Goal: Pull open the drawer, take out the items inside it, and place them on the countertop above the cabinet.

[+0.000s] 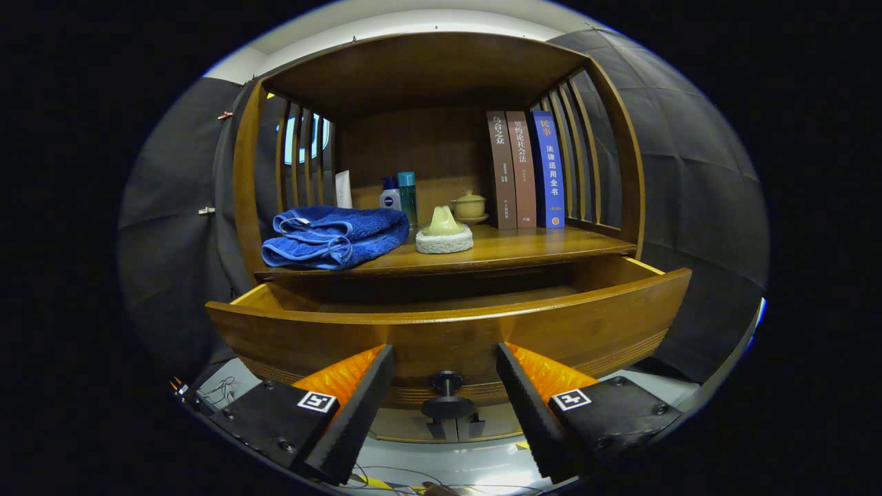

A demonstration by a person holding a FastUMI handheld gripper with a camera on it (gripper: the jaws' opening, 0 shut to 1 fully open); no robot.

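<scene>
So the drawer (448, 327) is pulled out toward us already, sitting just under the countertop (537, 244), and from this low angle we can only see a strip of its bare floor, so we can't tell what's lying in it. Our gripper (446, 396) has its 2 fingers spread wide, holding nothing, with the little black knob (446, 394) right between them but not touching either one. Our guess is the pull is done and the next bit is lifting up over the front edge and dropping in from above, tilted down enough to actually see the contents before we pinch anything. Watch the gap: the countertop overhangs the back half of the drawer, so only the front is open. Up top, the blue towel (334, 236), a green cone on a sponge (444, 231), bottles (400, 196), teacup (469, 205) and 3 books (526, 169) leave free space mostly front right.
</scene>
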